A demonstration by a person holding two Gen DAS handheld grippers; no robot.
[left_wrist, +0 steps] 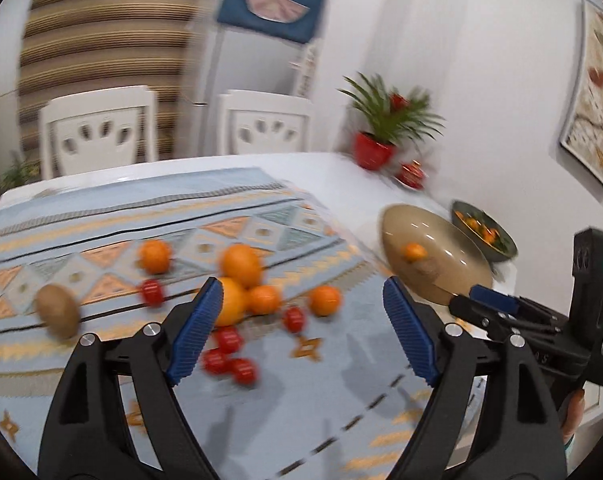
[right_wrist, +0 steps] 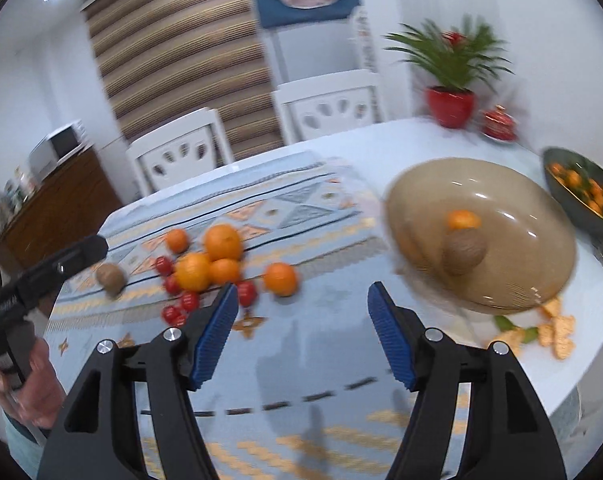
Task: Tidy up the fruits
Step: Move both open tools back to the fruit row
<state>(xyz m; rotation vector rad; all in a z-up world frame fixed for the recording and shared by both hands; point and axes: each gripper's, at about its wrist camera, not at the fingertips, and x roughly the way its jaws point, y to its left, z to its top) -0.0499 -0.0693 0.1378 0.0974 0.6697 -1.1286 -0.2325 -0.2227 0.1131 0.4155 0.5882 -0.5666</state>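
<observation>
Several oranges [left_wrist: 241,266] [right_wrist: 222,242] and small red tomatoes [left_wrist: 229,354] [right_wrist: 189,301] lie loose on the patterned cloth, with a brown kiwi [left_wrist: 58,310] [right_wrist: 111,278] at their left. A tan glass bowl [left_wrist: 457,248] [right_wrist: 513,240] to the right holds one orange [right_wrist: 463,219] and one kiwi [right_wrist: 463,256]. My left gripper [left_wrist: 303,320] hovers open over the cloth just in front of the fruit pile. My right gripper [right_wrist: 303,320] is also open with nothing between its blue pads, between the pile and the bowl. Both views are motion-blurred.
A dark green bowl [right_wrist: 557,192] of small oranges stands right of the tan bowl. Orange peel [right_wrist: 553,330] lies in front of it. A red potted plant [right_wrist: 451,106] and red lidded dish [right_wrist: 499,124] stand at the table's far right. Two white chairs [right_wrist: 181,152] face the far edge.
</observation>
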